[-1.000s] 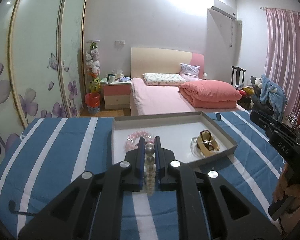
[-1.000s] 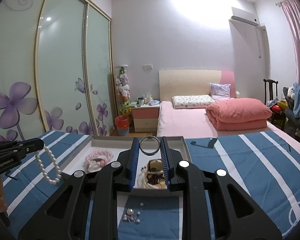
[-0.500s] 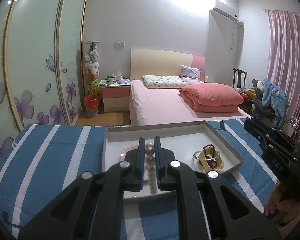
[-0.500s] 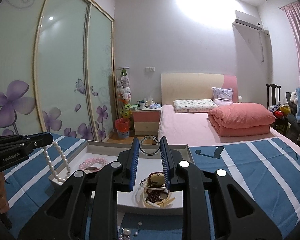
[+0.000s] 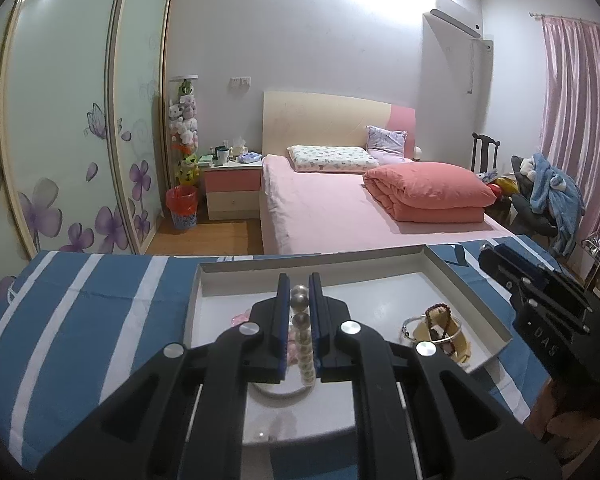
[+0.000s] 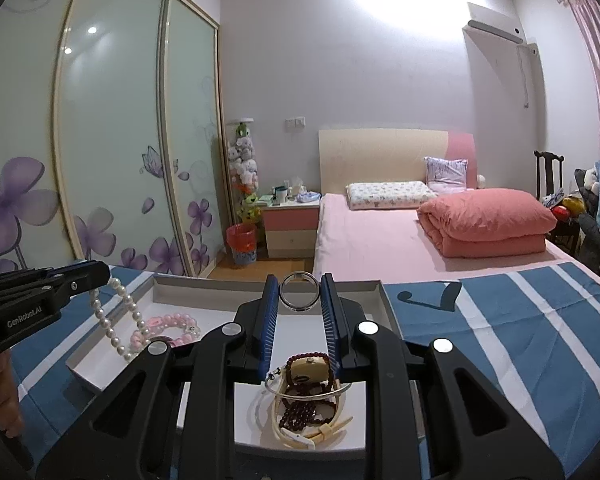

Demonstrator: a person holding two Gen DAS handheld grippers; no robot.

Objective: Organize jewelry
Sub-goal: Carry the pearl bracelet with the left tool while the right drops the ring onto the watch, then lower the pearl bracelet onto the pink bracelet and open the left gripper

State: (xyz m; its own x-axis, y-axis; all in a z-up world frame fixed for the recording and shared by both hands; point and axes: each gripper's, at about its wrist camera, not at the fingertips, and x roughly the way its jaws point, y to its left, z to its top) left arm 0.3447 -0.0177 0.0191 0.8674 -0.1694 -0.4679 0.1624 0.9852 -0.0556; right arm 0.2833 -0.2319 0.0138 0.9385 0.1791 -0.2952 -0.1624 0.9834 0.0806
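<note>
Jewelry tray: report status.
Left claw shut on pearl strand, right claw on silver ring. Both over tray. Nothing blocking.

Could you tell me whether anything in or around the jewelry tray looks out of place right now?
Nothing looks spilled or damaged. The left gripper holds a pearl strand dangling over the tray; the right gripper holds a silver ring above it. The pile of bracelets is somewhat tangled.

Glossy pearl strand [image 5: 305, 344], shiny metal ring [image 6: 300, 292] (polished), matt cardboard tray [image 5: 460, 280].
</note>
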